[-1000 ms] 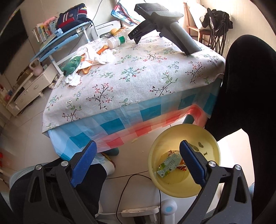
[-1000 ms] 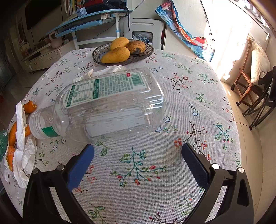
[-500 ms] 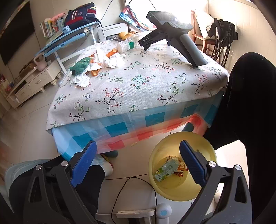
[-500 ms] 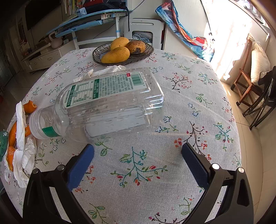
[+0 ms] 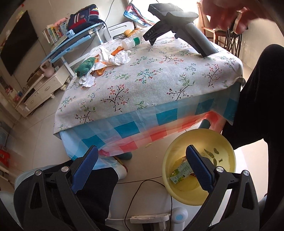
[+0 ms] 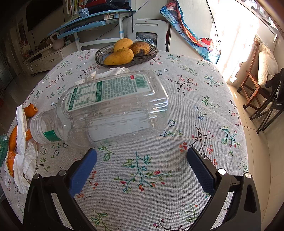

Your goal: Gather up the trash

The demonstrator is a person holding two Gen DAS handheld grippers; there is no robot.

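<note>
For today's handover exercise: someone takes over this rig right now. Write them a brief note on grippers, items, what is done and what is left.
Left gripper: open, empty, above the yellow bin on the floor.
Right gripper: open, empty, standing on the table; a hand hovers above it.
Done: a wrapper in the bin.
Left: the clear bottle on its side, tissues, orange peel.

Bottle (image 6: 113,108) lies before fruit dish (image 6: 126,53); tissues (image 6: 23,160) perhaps left.

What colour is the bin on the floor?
Yellow; the bin shows best in the left wrist view.
</note>
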